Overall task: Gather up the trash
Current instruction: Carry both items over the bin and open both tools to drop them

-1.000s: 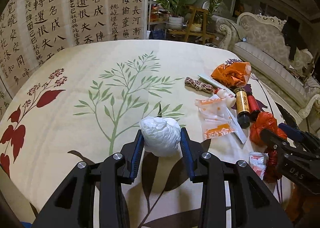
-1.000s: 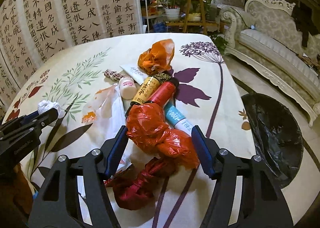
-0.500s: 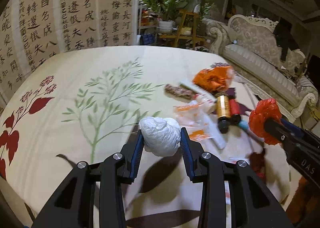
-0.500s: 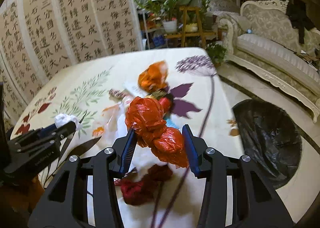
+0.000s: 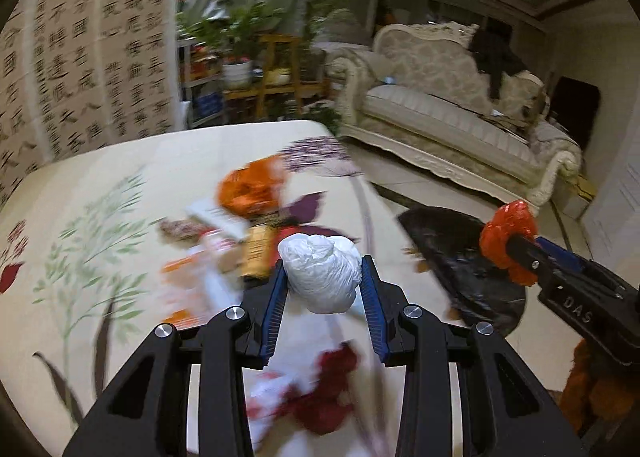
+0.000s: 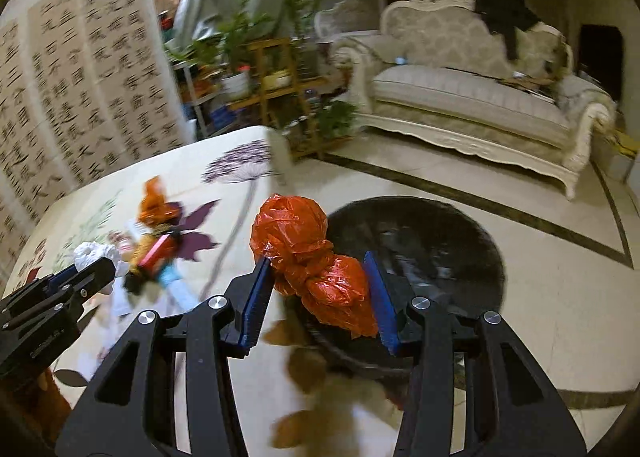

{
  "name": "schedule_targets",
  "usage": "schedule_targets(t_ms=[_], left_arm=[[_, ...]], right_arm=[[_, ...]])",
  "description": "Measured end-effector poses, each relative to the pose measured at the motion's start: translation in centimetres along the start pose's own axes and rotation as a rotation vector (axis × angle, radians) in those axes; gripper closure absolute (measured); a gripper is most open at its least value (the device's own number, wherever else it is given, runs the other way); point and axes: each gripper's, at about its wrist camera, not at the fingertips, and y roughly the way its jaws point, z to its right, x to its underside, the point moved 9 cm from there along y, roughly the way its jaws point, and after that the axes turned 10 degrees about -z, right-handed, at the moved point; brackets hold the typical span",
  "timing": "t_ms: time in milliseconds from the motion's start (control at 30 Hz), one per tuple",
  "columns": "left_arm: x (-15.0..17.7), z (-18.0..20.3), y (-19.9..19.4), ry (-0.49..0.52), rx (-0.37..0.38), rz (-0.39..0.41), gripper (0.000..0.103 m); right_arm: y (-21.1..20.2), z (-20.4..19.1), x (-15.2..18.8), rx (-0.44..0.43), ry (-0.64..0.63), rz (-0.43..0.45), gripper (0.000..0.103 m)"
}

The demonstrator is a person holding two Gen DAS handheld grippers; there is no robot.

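My left gripper (image 5: 324, 281) is shut on a crumpled white wad (image 5: 320, 273) and holds it above the table's right part. My right gripper (image 6: 318, 281) is shut on a knotted red plastic bag (image 6: 312, 261) and holds it over the rim of the black-lined trash bin (image 6: 432, 241) on the floor. In the left wrist view the right gripper (image 5: 516, 249) with the red bag (image 5: 506, 241) is at the right, over the bin (image 5: 452, 249). The left gripper (image 6: 92, 269) with the wad (image 6: 90, 253) shows at the left of the right wrist view.
On the flowered tablecloth (image 5: 120, 177) lie an orange bag (image 5: 252, 189), tubes and wrappers (image 5: 224, 257) and dark red plastic (image 5: 324, 397), all blurred. A cream sofa (image 6: 472, 97), a plant stand (image 6: 272, 69) and a calligraphy screen (image 5: 80, 57) stand beyond.
Both grippers have swung right, off the table's middle toward the bin. The right gripper has lifted the red bag and carried it over the bin. The left still holds the white wad.
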Motion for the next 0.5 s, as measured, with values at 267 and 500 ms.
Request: schedule_targets(t_ms=[267, 500], left_arm=[[-1.5, 5.0, 3.3, 0.074, 0.014, -0.016, 0.066], [-2.2, 7.6, 5.8, 0.113, 0.004, -0.037, 0.066]], right_arm=[[1.0, 4.2, -0.4, 0.048, 0.060, 0.014, 0.058], [2.7, 6.4, -0.8, 0.051, 0.093, 0.003, 0.058]])
